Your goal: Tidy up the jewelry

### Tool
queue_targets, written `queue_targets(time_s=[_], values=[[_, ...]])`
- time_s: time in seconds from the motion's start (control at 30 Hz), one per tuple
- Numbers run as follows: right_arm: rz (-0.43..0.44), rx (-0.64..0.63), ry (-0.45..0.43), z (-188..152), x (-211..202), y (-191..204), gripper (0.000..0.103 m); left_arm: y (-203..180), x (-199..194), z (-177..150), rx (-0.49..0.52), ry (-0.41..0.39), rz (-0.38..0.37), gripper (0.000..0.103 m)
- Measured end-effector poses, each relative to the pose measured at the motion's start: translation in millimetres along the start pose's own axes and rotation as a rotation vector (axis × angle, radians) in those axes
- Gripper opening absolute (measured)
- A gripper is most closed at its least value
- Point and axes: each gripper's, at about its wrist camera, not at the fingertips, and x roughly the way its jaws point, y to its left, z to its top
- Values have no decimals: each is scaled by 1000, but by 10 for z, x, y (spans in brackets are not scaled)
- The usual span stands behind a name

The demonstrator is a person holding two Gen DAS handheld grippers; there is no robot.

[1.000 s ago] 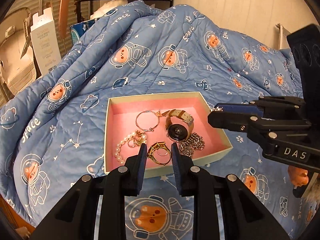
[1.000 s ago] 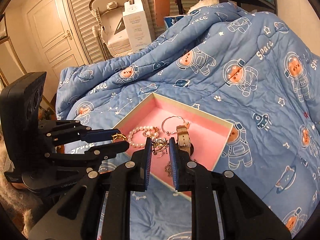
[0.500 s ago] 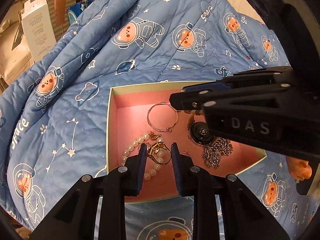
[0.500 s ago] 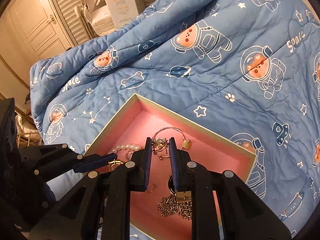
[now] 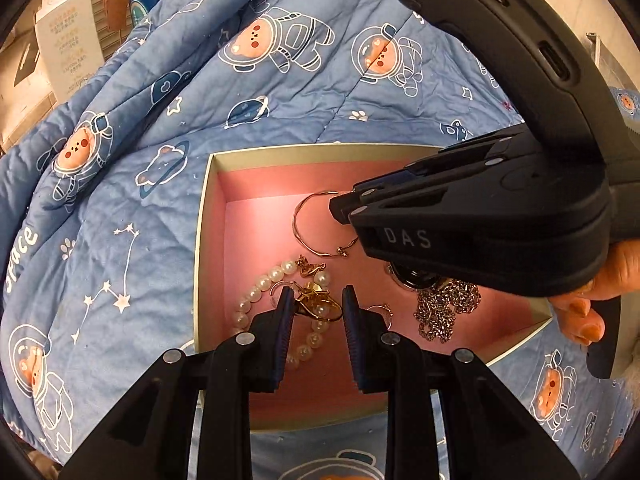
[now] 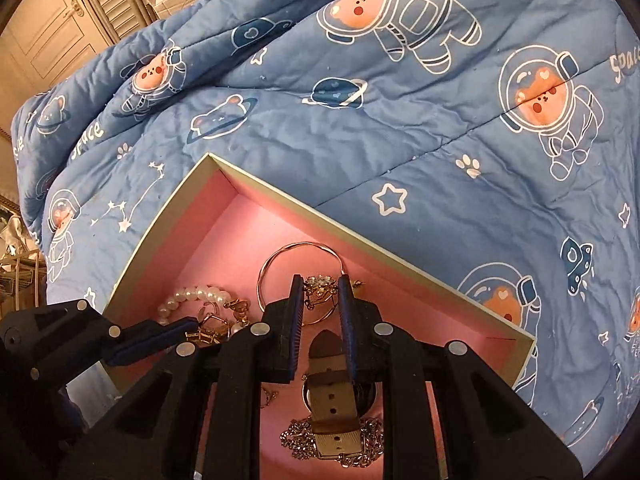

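A pink-lined box (image 5: 208, 216) lies on the blue quilt and holds jewelry. My left gripper (image 5: 316, 306) is shut on a gold ring (image 5: 316, 300) just above a pearl bracelet (image 5: 256, 296) in the box. My right gripper (image 6: 319, 292) is shut on a sparkly gold earring (image 6: 320, 286) over a thin gold bangle (image 6: 272, 268). Beneath it lie a watch with a tan strap (image 6: 332, 392) and a silver chain (image 6: 304, 444). The right gripper's body (image 5: 480, 224) shows in the left wrist view, above the bangle (image 5: 308, 240) and chain (image 5: 444, 308).
The quilt (image 6: 400, 140) with astronaut bears surrounds the box (image 6: 168, 216) and rises in folds behind it. A white carton (image 5: 72, 48) stands at the far left. A louvred door (image 6: 108, 4) is beyond the bed.
Both grippers have moved forward and down into the box. The left one now holds its ring just above the pearls. The right one holds its earring over the bangle.
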Motion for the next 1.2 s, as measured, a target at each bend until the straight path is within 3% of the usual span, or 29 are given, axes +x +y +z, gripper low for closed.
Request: queue_targets(time_s=[0.3, 0.37, 0.53, 0.63, 0.7, 0.77, 0.87, 0.97, 1.03, 1.13, 1.2], values=[[-18, -5, -3, 13, 65, 52, 22, -76, -63, -20, 29, -21, 14, 30], [-14, -5, -8, 0, 55, 61, 26, -99, -95, -37, 36, -30, 22, 39], [-2, 3, -36, -21, -83, 64, 34, -125, -264, -114, 35, -58, 35, 50], [17, 14, -79, -57, -301, 69, 48, -150, -493, -223, 30, -99, 47, 61], [14, 31, -144, -131, -521, 53, 63, -181, -706, -337, 43, -149, 66, 71], [1, 60, -238, -276, -793, 49, 70, -194, -936, -469, 42, -207, 105, 88], [-80, 133, -441, -675, -1269, 46, 81, -175, -1284, -704, -6, -311, 144, 96], [-170, 208, -685, -1278, -1725, 165, 90, -183, -1592, -974, -67, -416, 158, 96], [-224, 222, -799, -1727, -1960, 302, 97, -235, -1783, -1201, -97, -475, 179, 96], [-328, 215, -908, -2352, -2241, 512, 97, -381, -2039, -1532, -92, -535, 207, 96], [-346, 223, -915, -2716, -2353, 630, 97, -446, -2183, -1748, -97, -554, 219, 96]])
